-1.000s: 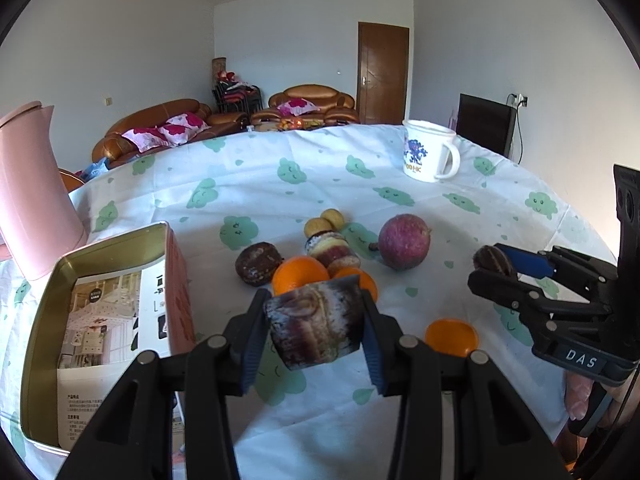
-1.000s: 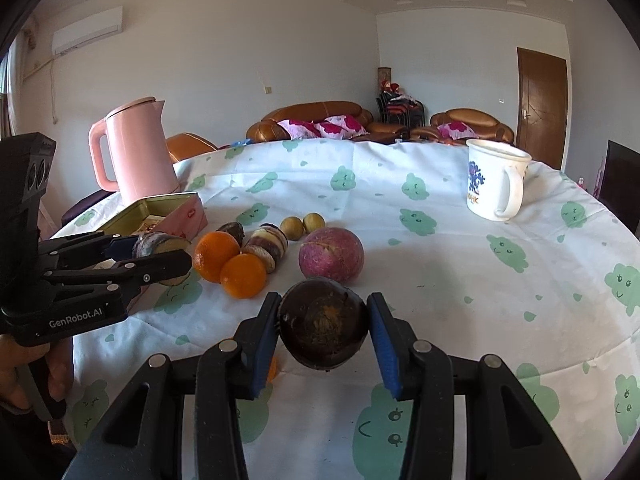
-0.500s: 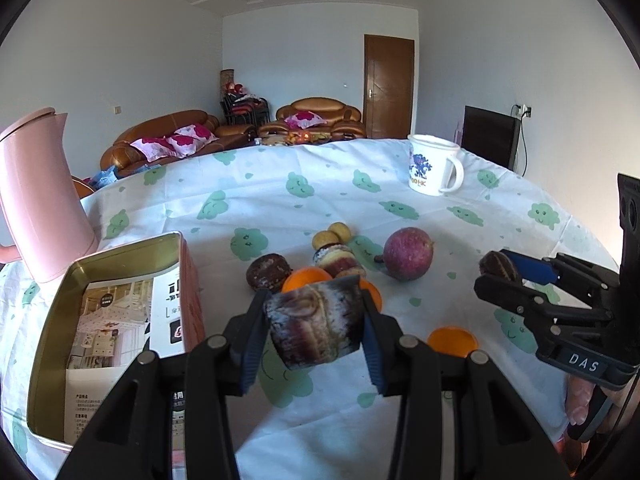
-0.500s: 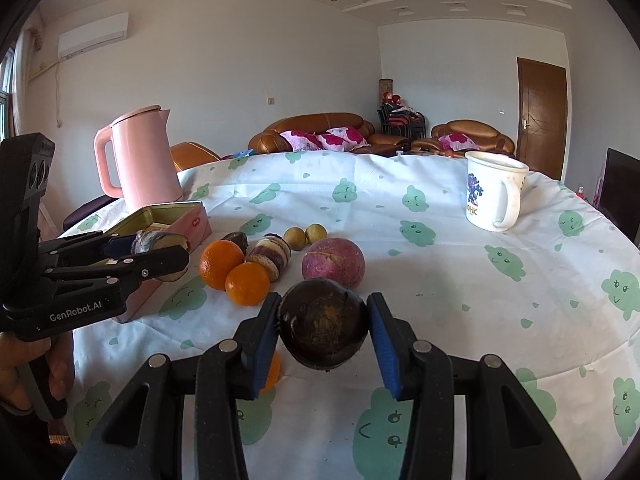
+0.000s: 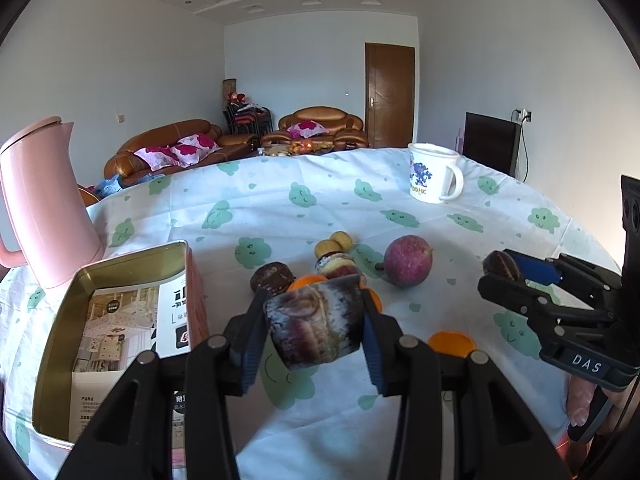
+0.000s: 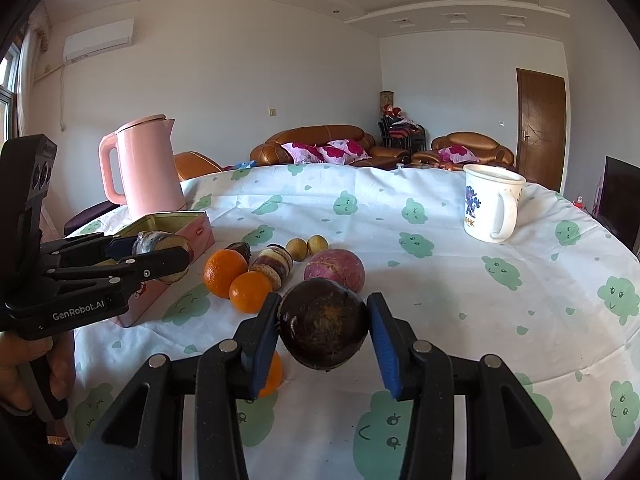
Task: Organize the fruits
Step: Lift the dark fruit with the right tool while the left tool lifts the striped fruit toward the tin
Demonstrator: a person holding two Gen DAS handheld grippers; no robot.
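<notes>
We see a living room with brown sofas and a wooden door behind a desk (image 6: 440, 208) under a white cloth printed with green clouds. We take the purple round fruit (image 6: 334, 270) on that cloth as our landmark. Just left of it lies a striped purple-and-cream piece (image 6: 275, 264), and left of that sit two oranges (image 6: 236, 278) touching each other, with a dark fruit behind them. Two small yellow-brown fruits (image 6: 307, 246) rest just behind the landmark. Far to its right stands a white mug (image 6: 490, 202). Far to its left are an open gold tin (image 5: 116, 320) with printed paper inside and, behind the tin, a pink kettle (image 6: 146, 168).

In front of the landmark and above the cloth, our right gripper (image 6: 323, 328) is clamped on a dark brown round fruit (image 6: 323, 326), both blue pads pressing its sides. Another orange (image 6: 271, 374) lies on the cloth below the left pad. Our left gripper (image 5: 314, 332) is clamped on a blocky streaked purple-and-white piece (image 5: 316, 326), held above the cloth near the tin's right wall.
</notes>
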